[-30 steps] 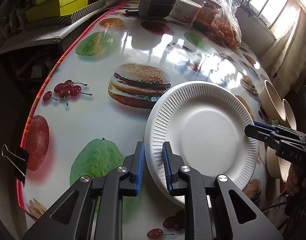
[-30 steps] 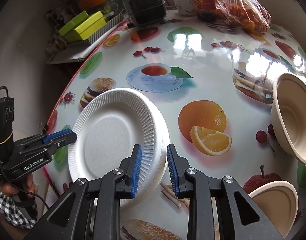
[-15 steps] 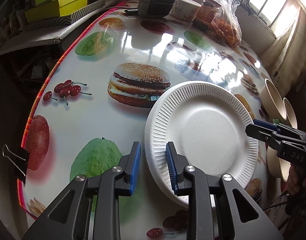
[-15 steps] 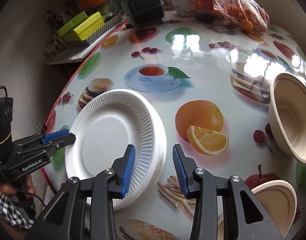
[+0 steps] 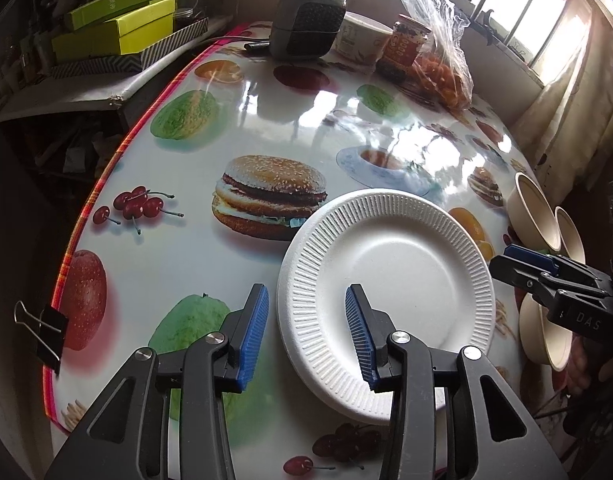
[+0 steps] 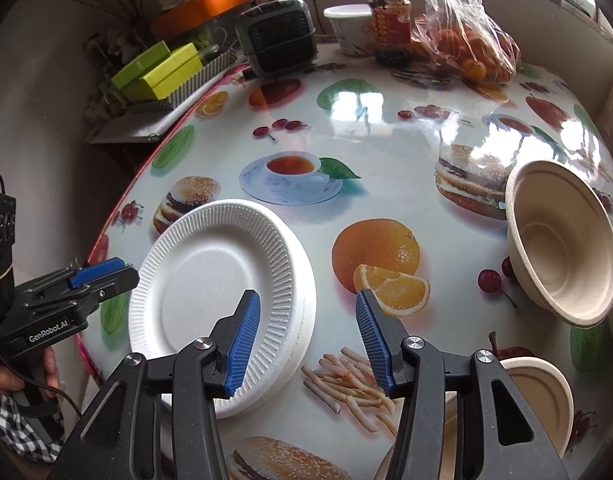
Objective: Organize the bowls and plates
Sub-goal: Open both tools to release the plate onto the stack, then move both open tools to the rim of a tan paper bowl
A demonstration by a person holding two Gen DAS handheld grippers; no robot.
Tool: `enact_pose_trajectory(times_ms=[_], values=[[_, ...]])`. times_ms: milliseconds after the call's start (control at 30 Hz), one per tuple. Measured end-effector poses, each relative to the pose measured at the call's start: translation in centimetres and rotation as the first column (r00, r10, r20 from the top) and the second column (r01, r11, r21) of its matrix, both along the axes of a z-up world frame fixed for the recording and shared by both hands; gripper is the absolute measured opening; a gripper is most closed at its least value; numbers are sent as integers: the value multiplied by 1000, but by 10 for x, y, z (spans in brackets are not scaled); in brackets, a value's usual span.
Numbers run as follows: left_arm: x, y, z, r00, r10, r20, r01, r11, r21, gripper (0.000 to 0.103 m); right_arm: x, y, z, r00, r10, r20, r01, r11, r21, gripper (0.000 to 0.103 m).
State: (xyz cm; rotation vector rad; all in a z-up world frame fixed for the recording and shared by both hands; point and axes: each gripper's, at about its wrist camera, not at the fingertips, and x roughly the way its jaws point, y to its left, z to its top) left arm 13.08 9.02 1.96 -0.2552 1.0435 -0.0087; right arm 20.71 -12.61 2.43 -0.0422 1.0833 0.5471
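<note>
Left gripper (image 5: 306,328): jaws spread, having just been opening. The rim of the white foam plate stack (image 5: 386,292) lies between the blue pads, but neither pad presses on it. Right gripper (image 6: 308,336): jaws likewise spread, having just been opening. They straddle the opposite rim of the same plate stack (image 6: 222,292), with clear space on both sides of the rim.

All positions below are given relative to the plate stack. The stack rests flat on the table (image 5: 210,264), which carries a glossy cloth printed with food pictures. In the right wrist view at least two rims are visible, one nested in the other.

A beige paper bowl (image 6: 562,240) stands tilted on its side, well apart from the stack on the right-gripper side, with its opening facing the stack. A second beige bowl (image 6: 542,396) sits nearer the table edge on that same side, partly hidden by the right gripper body. In the left wrist view a further bowl rim (image 5: 570,232) shows just behind the tilted one.

At the far end of the table from the stack stand a dark grey heater-like appliance (image 6: 278,36), a white cup (image 6: 350,26), a red-labelled jar (image 6: 388,24) and a clear bag of oranges (image 6: 466,48). A black binder clip (image 5: 46,332) is fixed to the table edge on the left-gripper side.
</note>
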Motion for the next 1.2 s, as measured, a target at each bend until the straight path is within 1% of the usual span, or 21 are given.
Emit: enact_pose_trajectory(times_ms=[167,233,333,400,500,567,700,800,933,1067,1200], values=[[4,-13,12,999,-24,32,24,1000,10,42,-5,-6,9,999,-23,41,23,1000,1,52],[5,-19,16,998,-33,50,32,999,23,42,-7,-9,11,998,-38,53,38,999,-3,52],[8,-29,22,996,-53,76,51,998,24,42,-11,-14,12,996,-60,64,59,998,8,52],[9,-37,25,993,-70,96,66,997,39,42,-14,-17,14,994,-80,76,79,997,15,52],[9,-48,29,987,-95,132,89,995,50,42,-23,-22,18,986,-103,131,102,995,11,52],[9,-57,31,982,-112,149,105,993,58,42,-28,-26,21,981,-123,151,121,992,24,53],[8,-76,36,967,-164,193,151,985,82,42,-39,-36,25,961,-167,219,168,986,14,56],[9,-89,37,960,-194,204,177,979,97,42,-44,-45,25,956,-196,219,196,980,24,57],[8,-103,39,950,-216,224,194,974,114,42,-50,-57,26,939,-242,245,245,969,20,57],[6,-114,38,942,-242,234,226,970,93,42,-56,-68,30,917,-283,281,290,957,15,57],[7,-121,37,938,-250,242,238,968,80,42,-64,-78,35,896,-304,324,320,947,4,61]])
